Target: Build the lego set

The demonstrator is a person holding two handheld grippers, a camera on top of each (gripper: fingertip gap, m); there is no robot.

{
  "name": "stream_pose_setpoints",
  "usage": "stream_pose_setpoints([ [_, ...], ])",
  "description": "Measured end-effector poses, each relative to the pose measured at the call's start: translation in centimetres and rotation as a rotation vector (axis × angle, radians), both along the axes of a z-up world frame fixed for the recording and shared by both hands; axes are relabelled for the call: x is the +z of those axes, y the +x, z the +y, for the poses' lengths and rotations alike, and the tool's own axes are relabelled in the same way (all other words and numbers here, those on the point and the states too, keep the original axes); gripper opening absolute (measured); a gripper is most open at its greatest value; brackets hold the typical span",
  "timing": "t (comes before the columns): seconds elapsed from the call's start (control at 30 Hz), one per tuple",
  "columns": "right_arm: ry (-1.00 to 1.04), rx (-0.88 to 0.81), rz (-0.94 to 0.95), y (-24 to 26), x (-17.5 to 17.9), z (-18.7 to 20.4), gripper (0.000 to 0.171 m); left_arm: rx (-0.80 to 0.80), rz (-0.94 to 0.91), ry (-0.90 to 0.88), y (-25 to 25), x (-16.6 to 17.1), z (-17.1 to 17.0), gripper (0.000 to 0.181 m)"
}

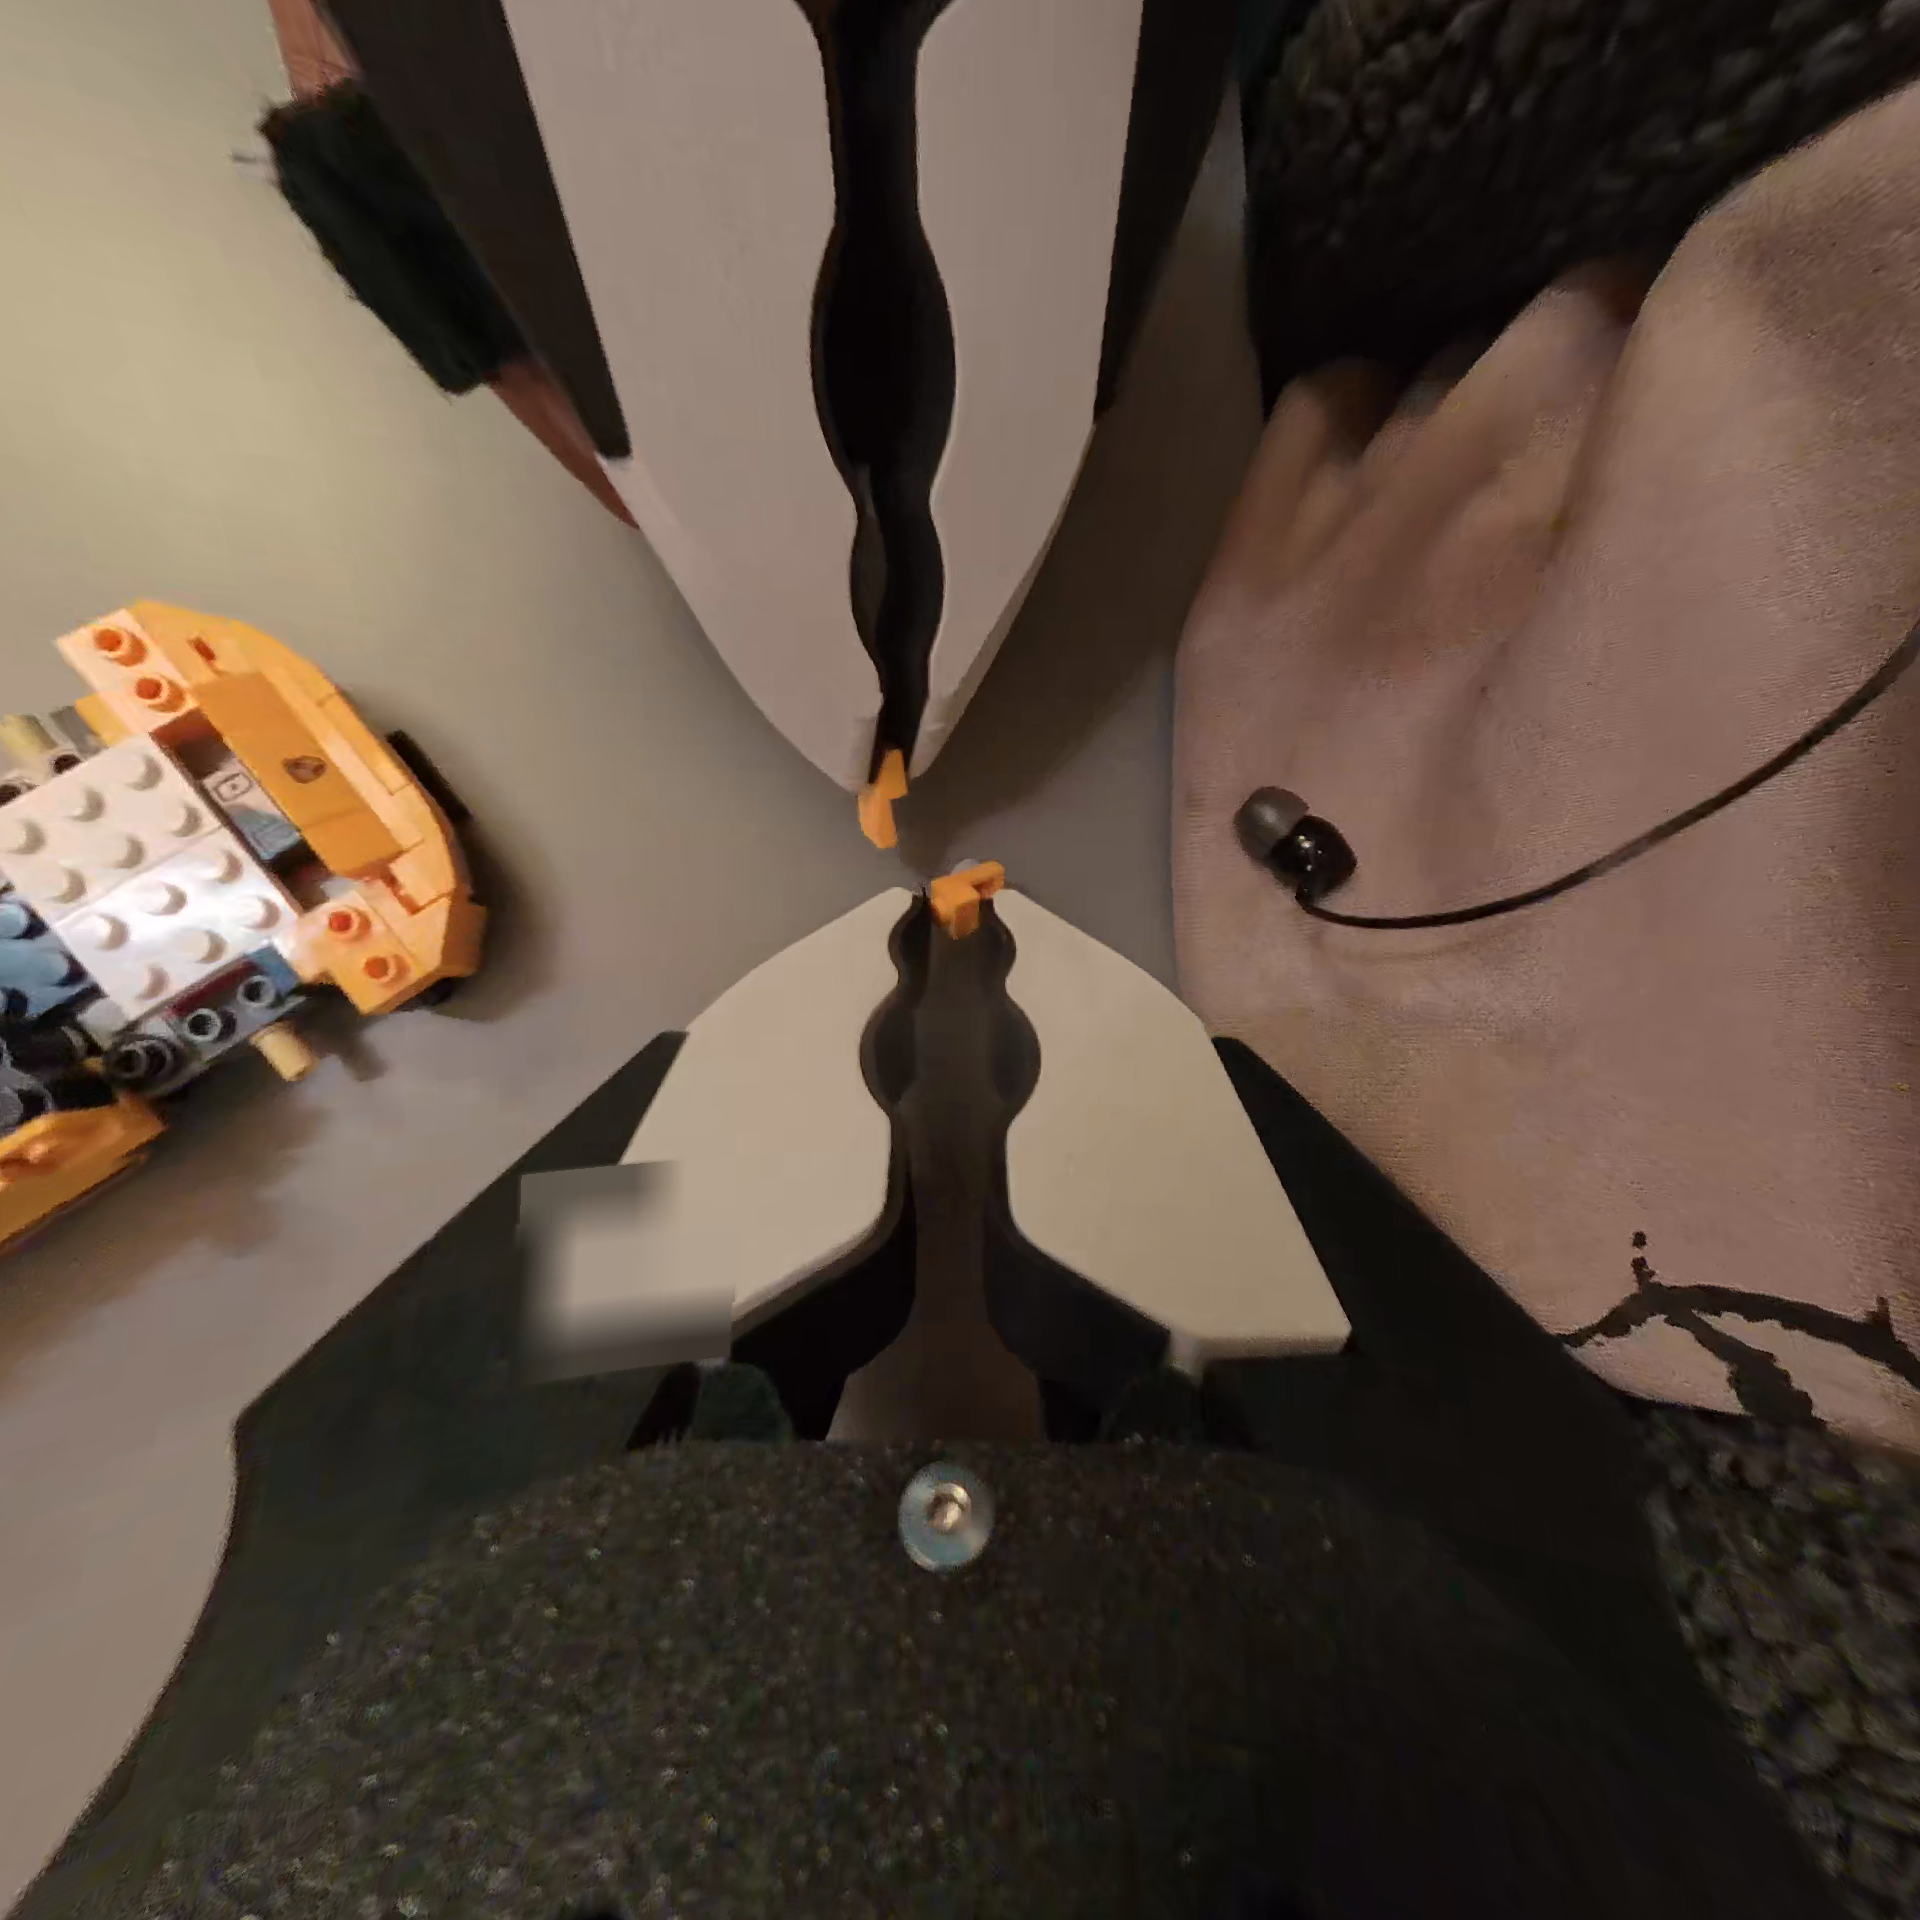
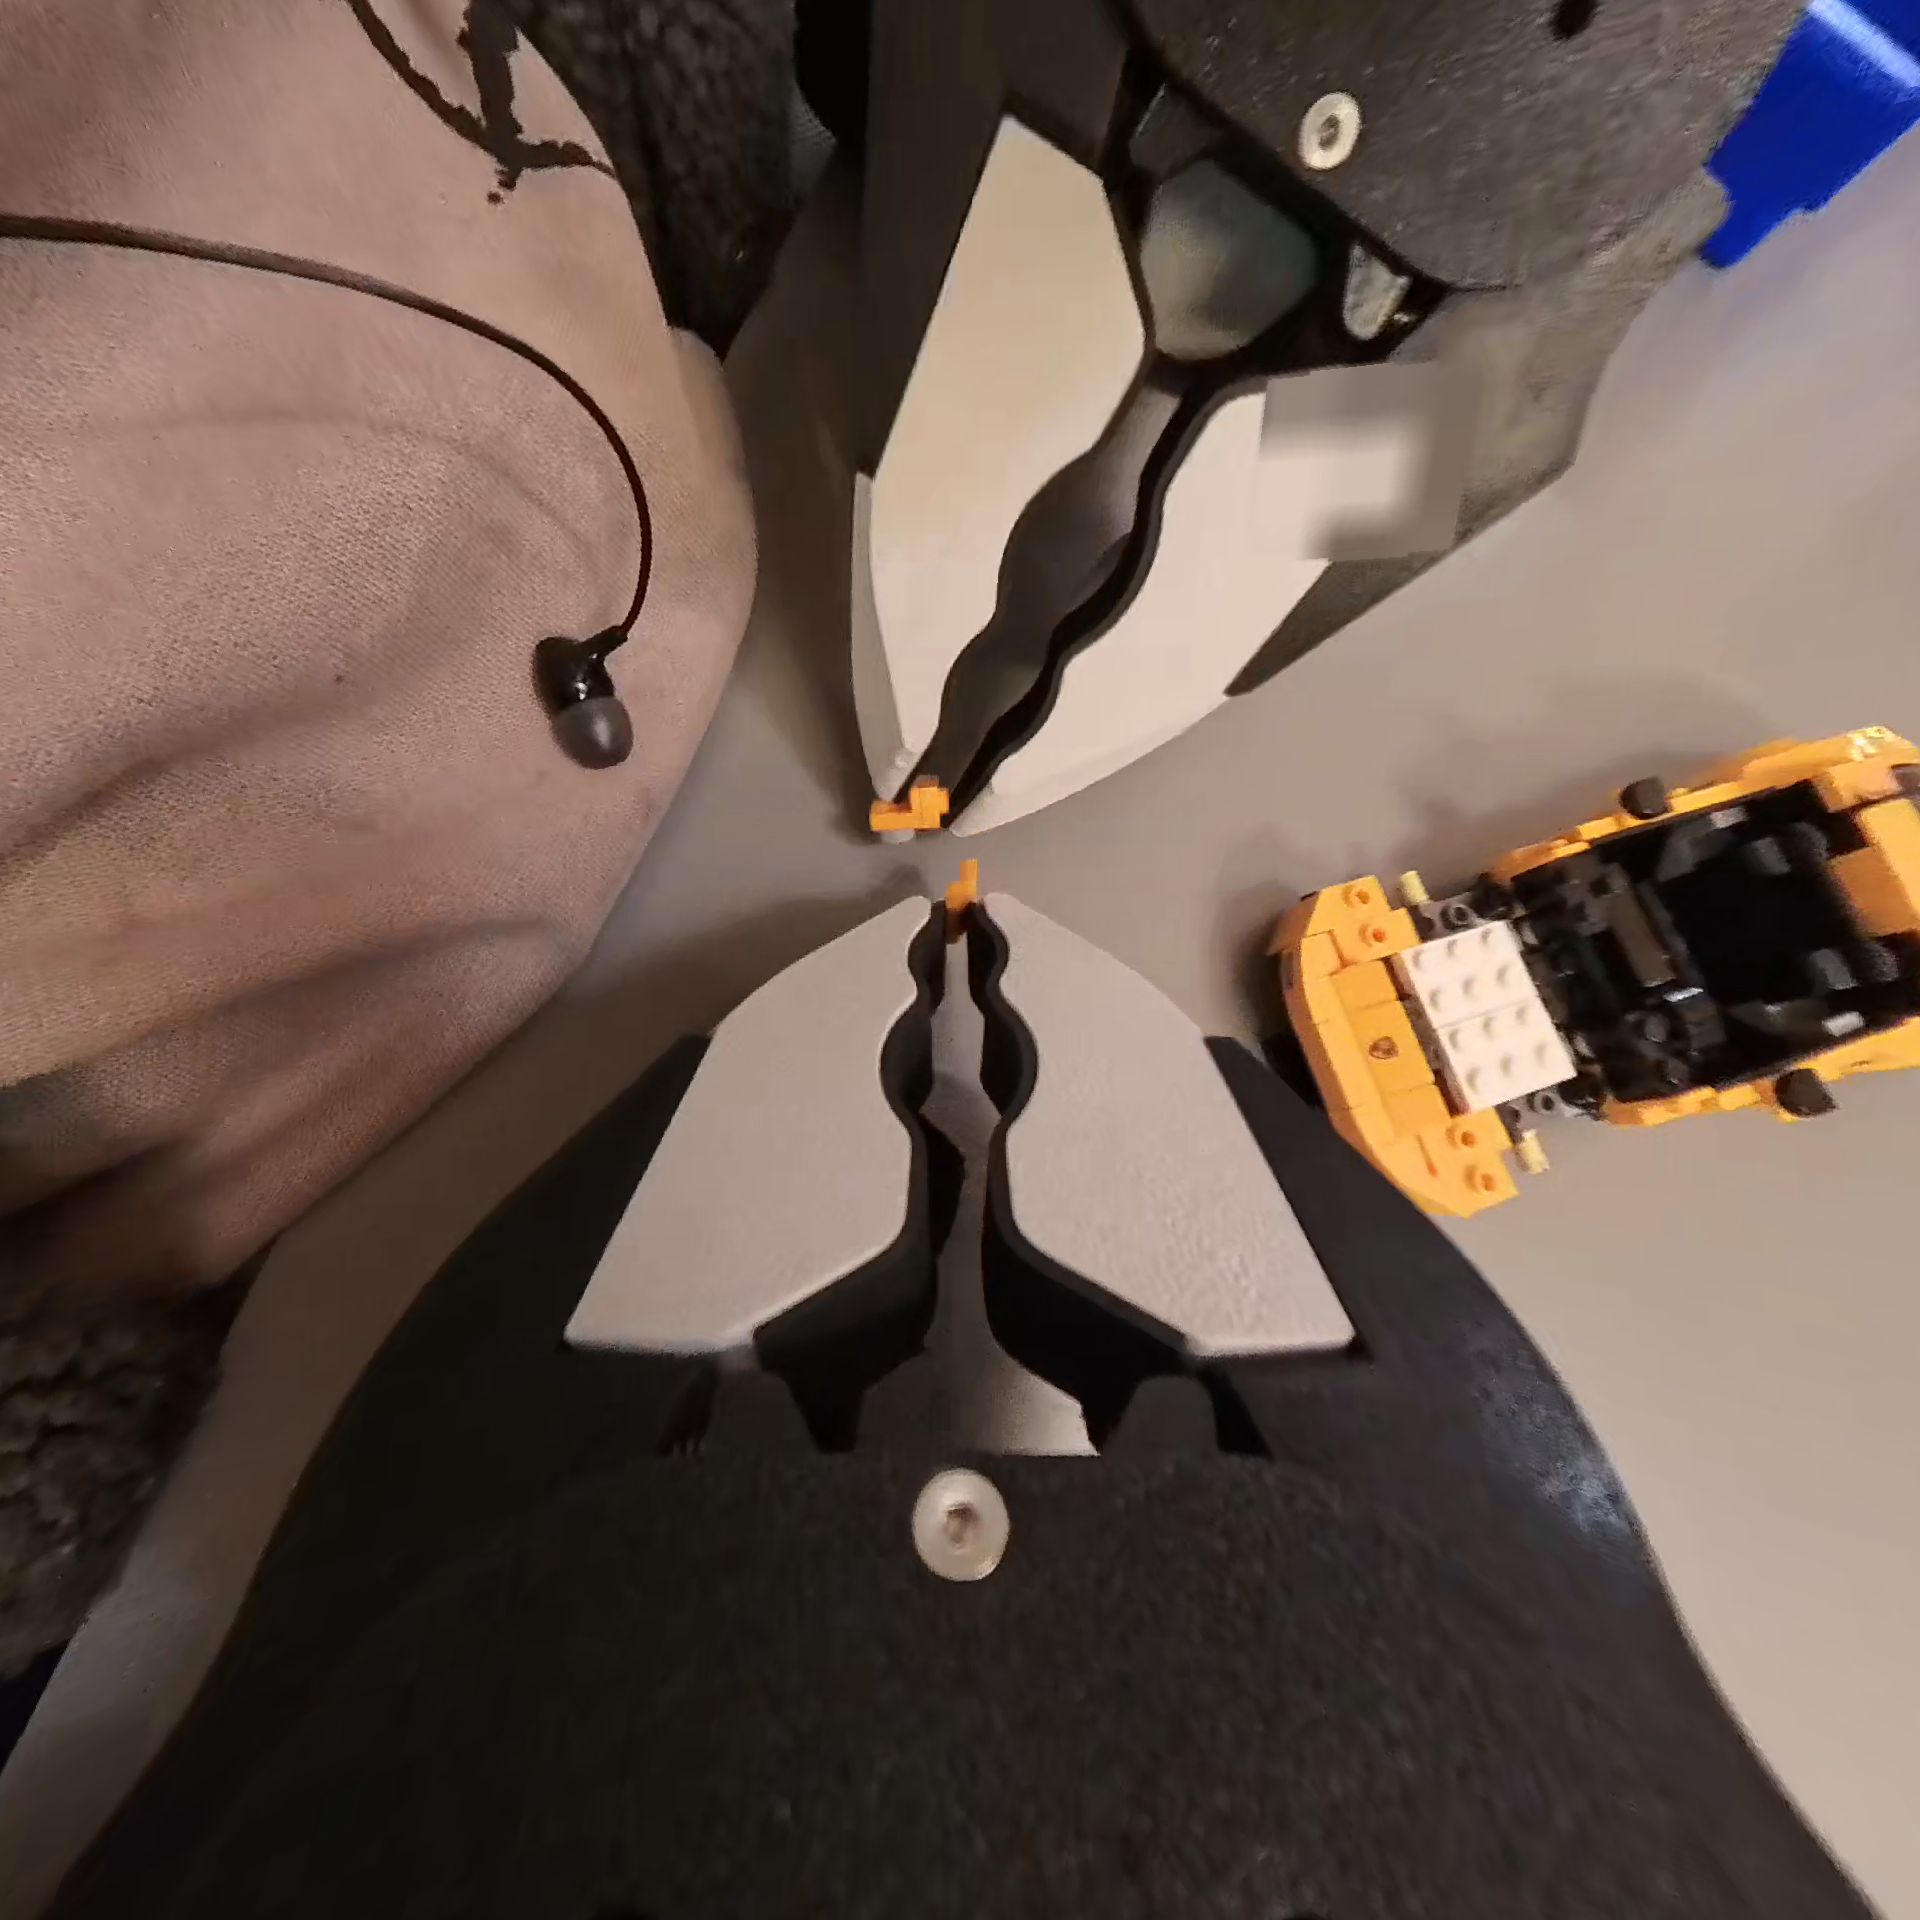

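Observation:
My left gripper [image 1: 951, 902] is shut on a small orange lego piece [image 1: 961, 896] at its tips. My right gripper [image 2: 961, 904] is shut on another small orange piece [image 2: 964, 891]. The two grippers point tip to tip above the grey table, with a small gap between the pieces. In the left wrist view the right gripper [image 1: 891, 769] comes from the top with its piece [image 1: 881, 802]. In the right wrist view the left gripper [image 2: 925, 800] comes from the top with its piece [image 2: 912, 810]. The part-built orange lego car [image 1: 239, 862] lies on the table to the left, and it also shows in the right wrist view [image 2: 1600, 997].
A person's torso in a beige shirt [image 1: 1558, 831] is close behind the grippers, with a black earbud [image 1: 1294, 847] hanging on a cable. A blue bin [image 2: 1829, 135] stands at the top right of the right wrist view. Grey table [image 1: 208, 416] surrounds the car.

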State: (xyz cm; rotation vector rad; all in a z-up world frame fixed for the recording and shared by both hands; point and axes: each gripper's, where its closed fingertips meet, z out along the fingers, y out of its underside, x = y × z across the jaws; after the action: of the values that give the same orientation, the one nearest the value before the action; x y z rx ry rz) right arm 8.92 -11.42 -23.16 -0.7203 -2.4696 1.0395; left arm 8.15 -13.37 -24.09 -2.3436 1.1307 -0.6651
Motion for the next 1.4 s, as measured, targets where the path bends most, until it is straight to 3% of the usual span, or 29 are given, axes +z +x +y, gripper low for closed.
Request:
stream_pose_setpoints([
  [0.37, -0.020, 0.005, -0.066, 0.2, -0.7, 0.6, 0.003, 0.054, -0.020, 0.037, -0.3, 0.0, 1.0, 0.017],
  [0.9, -0.007, 0.004, -0.125, 0.6, -1.1, -0.5, 0.003, 0.152, -0.025, 0.050, -0.3, -0.5, 0.9, 0.002],
  [1.4, -0.098, -0.145, -0.214, -0.5, -1.1, 0.6, 0.003, 0.192, -0.043, 0.107, 0.2, -0.3, 1.2, 0.032],
])
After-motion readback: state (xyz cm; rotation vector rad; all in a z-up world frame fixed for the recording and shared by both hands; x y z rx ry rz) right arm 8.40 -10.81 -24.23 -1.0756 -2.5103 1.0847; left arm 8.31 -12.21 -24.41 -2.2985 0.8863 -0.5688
